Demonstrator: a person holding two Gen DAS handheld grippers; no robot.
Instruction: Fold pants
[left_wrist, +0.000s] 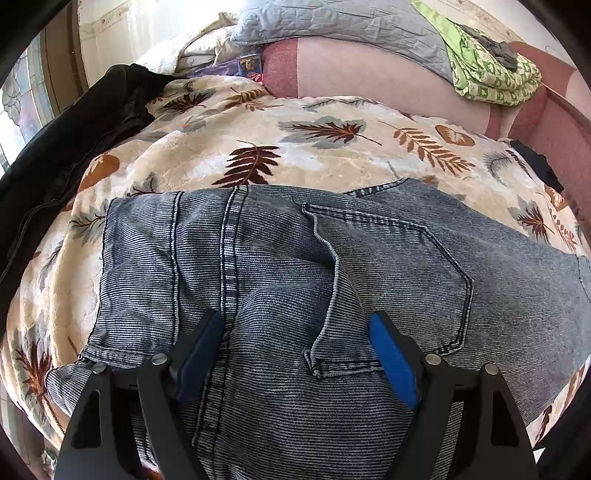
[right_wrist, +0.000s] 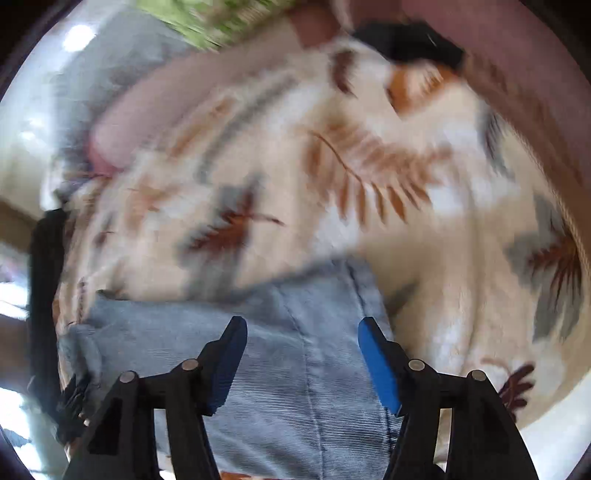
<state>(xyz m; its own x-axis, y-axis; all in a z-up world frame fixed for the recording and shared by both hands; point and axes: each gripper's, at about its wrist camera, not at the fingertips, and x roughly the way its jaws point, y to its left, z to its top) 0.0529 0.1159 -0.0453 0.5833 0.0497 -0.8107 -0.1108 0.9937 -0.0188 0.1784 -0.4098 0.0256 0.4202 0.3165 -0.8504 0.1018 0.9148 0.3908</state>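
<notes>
A: Where are the jeans (left_wrist: 295, 266)?

B: They lie on the leaf blanket (left_wrist: 258, 147). The blanket is spread over a bed. The jeans look folded, with a back pocket (left_wrist: 399, 273) on top.

A: What is the left gripper (left_wrist: 297, 325) doing?

B: It points down at the jeans. Its two blue pads (left_wrist: 391, 358) stand wide apart. One is by the thick seam, the other is on the pocket side. Nothing is pinched between them.

A: And the right gripper (right_wrist: 303, 326)?

B: That picture is very blurry. Its pads are apart too, over the jeans (right_wrist: 295, 369). I see no cloth squeezed between them.

A: What else is on the bed?

B: A black jacket (left_wrist: 74, 147) lies at the left edge of the blanket. Far back there is a gray pillow (left_wrist: 332, 22). Next to it is a bunched green cloth (left_wrist: 491, 74).
</notes>
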